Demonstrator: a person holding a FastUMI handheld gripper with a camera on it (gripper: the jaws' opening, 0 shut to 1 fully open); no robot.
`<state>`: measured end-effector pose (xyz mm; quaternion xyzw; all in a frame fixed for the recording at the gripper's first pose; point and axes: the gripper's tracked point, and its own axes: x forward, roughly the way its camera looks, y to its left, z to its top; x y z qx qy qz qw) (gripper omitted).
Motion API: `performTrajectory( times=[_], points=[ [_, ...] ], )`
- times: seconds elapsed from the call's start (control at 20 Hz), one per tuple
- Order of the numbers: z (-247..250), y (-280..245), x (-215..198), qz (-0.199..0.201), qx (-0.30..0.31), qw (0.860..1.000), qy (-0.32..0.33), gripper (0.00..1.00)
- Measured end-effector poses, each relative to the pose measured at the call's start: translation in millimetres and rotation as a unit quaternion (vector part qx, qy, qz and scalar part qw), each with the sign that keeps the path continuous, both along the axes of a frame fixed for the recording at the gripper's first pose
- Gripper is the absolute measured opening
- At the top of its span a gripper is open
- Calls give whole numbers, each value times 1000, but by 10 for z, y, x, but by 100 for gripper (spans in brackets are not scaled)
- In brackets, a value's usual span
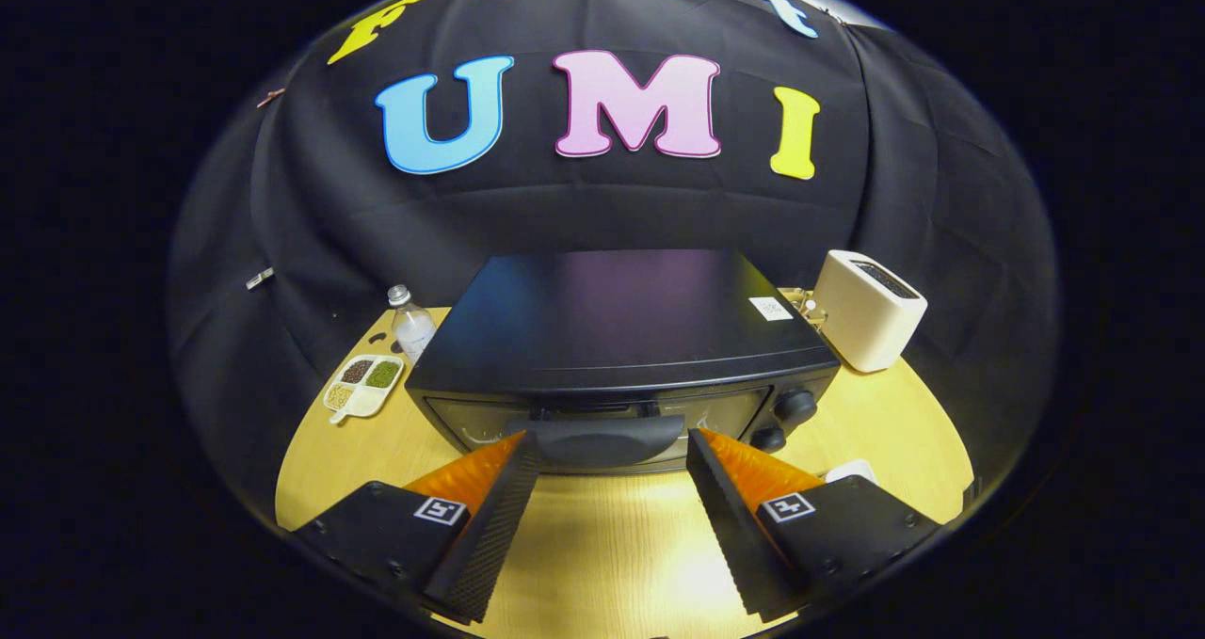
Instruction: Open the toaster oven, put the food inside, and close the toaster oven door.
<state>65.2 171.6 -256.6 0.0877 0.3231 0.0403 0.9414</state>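
A black toaster oven [617,333] stands on the wooden table [612,554] just ahead of my fingers, its glass door shut. Its dark handle [602,437] runs across the top of the door, level with my fingertips and framed by them. My gripper [612,446] is open, its two ribbed black-and-orange fingers [490,517] spread wide with nothing between them. Two knobs [794,406] sit at the oven's right side. A small white object [852,471] peeks out behind my right finger; I cannot tell what it is.
A cream pop-up toaster [866,310] stands to the oven's right. To its left are a clear water bottle [410,324] and a white divided dish [363,385] with grains. The booth's black cloth wall rises close behind.
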Motion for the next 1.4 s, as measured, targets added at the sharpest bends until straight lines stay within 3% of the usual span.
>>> performTrajectory(
  times=[0.3, 0.9, 1.4],
  points=[
    [260, -123, -111, -1, 5, 999, -37, 97],
    [1372, -849, -29, -41, 4, 987, -157, 97],
    [1828, -1364, 280, -55, 32, 977, -202, 97]
  ],
)
